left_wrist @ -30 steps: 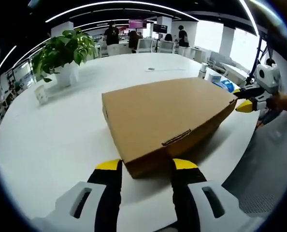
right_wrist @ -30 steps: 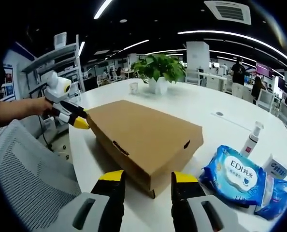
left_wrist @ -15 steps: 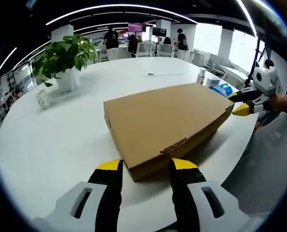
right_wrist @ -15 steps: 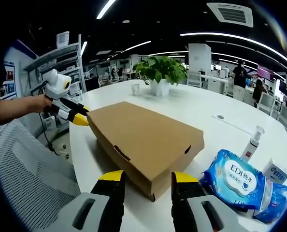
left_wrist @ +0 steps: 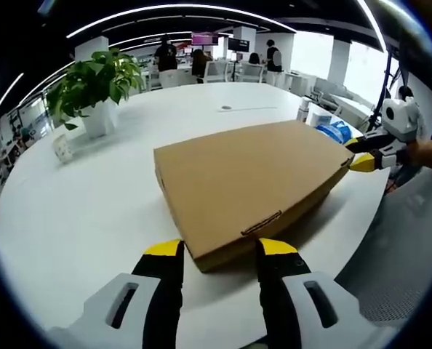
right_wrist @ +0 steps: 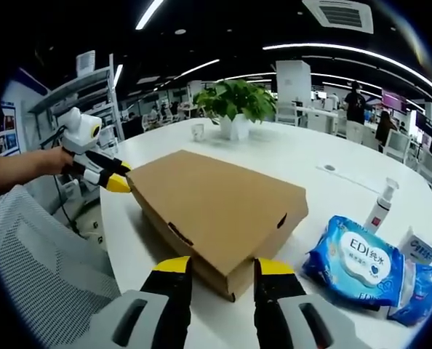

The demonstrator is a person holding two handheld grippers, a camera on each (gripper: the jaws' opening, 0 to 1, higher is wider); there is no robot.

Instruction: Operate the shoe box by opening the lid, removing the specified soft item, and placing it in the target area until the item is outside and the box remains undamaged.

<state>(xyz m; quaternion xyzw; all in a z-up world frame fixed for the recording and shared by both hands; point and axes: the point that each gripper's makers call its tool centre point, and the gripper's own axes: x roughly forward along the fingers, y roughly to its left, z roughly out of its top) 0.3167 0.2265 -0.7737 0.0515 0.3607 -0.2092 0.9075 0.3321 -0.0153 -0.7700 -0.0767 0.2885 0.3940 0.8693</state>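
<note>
Two claws, left claw (left_wrist: 217,251) and right claw (right_wrist: 217,267), are held open at opposite ends of the closed brown cardboard shoe box (left_wrist: 249,182); lid-lifting looks next.

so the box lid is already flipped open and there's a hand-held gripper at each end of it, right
Not quite: the lid is closed, lying flat on the shoe box, as the left gripper view shows. The rest holds: the left hand-held gripper sits at one end and the right hand-held gripper at the other.
</note>
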